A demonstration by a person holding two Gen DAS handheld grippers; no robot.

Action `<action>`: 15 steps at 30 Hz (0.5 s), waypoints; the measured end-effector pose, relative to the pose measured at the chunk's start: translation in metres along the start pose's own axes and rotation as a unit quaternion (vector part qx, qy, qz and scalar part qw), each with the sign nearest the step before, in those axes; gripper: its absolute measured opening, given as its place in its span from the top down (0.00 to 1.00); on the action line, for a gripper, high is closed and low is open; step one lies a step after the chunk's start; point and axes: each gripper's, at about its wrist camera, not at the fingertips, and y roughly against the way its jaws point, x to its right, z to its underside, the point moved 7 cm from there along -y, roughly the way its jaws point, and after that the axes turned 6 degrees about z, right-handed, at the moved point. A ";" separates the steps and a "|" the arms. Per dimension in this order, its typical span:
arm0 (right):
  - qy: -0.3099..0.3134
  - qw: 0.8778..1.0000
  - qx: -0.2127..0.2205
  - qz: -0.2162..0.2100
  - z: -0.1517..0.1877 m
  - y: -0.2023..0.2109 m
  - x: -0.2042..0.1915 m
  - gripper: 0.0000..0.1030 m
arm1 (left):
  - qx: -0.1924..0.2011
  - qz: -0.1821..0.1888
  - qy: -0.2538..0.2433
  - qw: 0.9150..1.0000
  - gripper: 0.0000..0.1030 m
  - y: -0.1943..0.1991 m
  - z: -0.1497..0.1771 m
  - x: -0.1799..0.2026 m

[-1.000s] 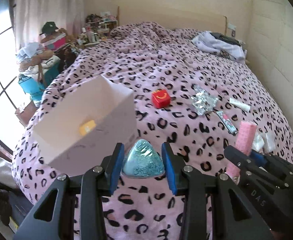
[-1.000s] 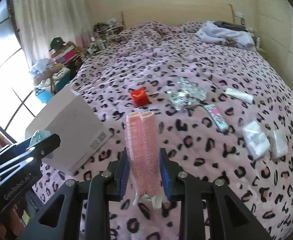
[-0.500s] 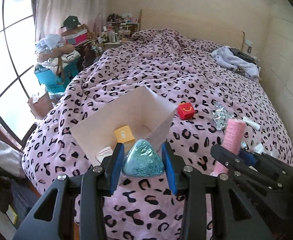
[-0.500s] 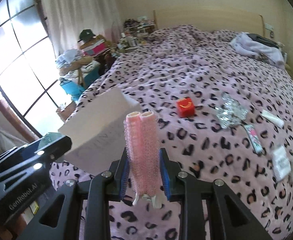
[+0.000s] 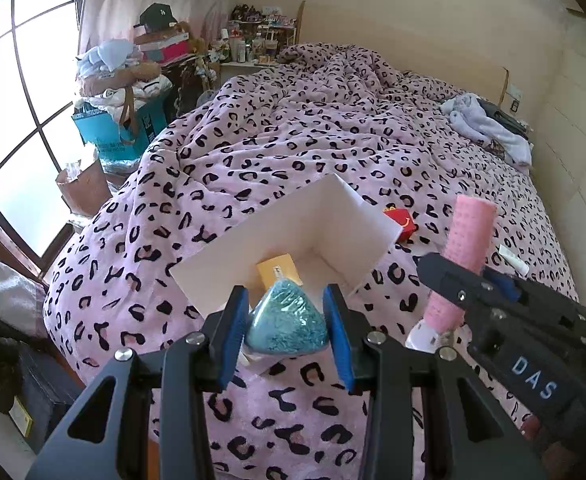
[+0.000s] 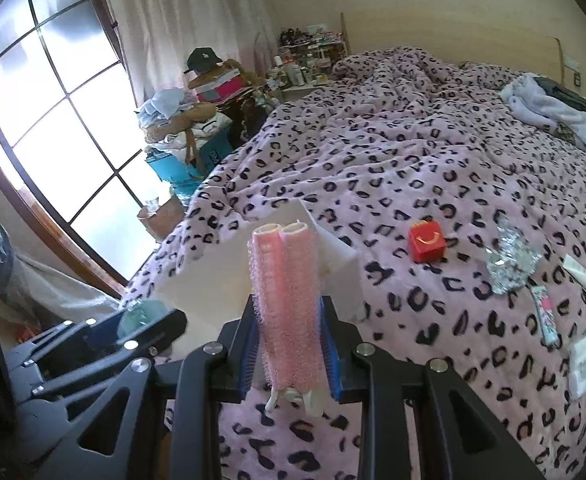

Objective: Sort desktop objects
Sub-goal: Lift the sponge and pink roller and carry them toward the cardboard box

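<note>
White open box (image 5: 335, 216): resting on bed (image 5: 293, 140) with pink leopard-print cover, near the bed's window-side edge; yellow item (image 5: 279, 272) visible inside against an inner wall.

Teal triangular pouch (image 5: 287, 322): clamped between blue-padded jaws of left gripper (image 5: 288, 326), held above the near edge of the box, apex pointing away from the camera.

Pink hair rollers (image 6: 287, 304): two side by side, upright, pinched between jaws of right gripper (image 6: 289, 344); white clip ends hanging below the pads. In the left wrist view, seen to the right of the box, tilted slightly.

Red carton with yellow smile (image 6: 427, 242): on the cover, just beyond the box's far corner.

Crumpled silver foil (image 6: 511, 262): right of the red carton, apart from it.

Patterned narrow tube (image 6: 545, 316): lying just below the foil.

White tube (image 6: 581, 274): right of the foil.

White packets (image 6: 585, 364): near right edge of bed; count uncertain.

Heap of pale clothing (image 6: 549, 112): far corner of bed.

Pile of bags and boxes topped by dark cap (image 6: 203, 60): beside window.
</note>
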 end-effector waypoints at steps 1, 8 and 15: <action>0.001 1.000 0.000 -0.003 -0.004 -0.002 -0.003 0.72 | -0.001 0.001 0.001 1.000 0.62 -0.001 -0.003 -0.003; 0.015 1.000 0.007 -0.016 -0.040 -0.016 -0.028 0.73 | -0.017 0.030 0.006 0.999 0.62 -0.014 -0.023 -0.019; 0.015 0.999 -0.011 -0.032 -0.054 -0.045 -0.040 0.73 | -0.034 0.055 0.011 0.998 0.62 -0.030 -0.034 -0.029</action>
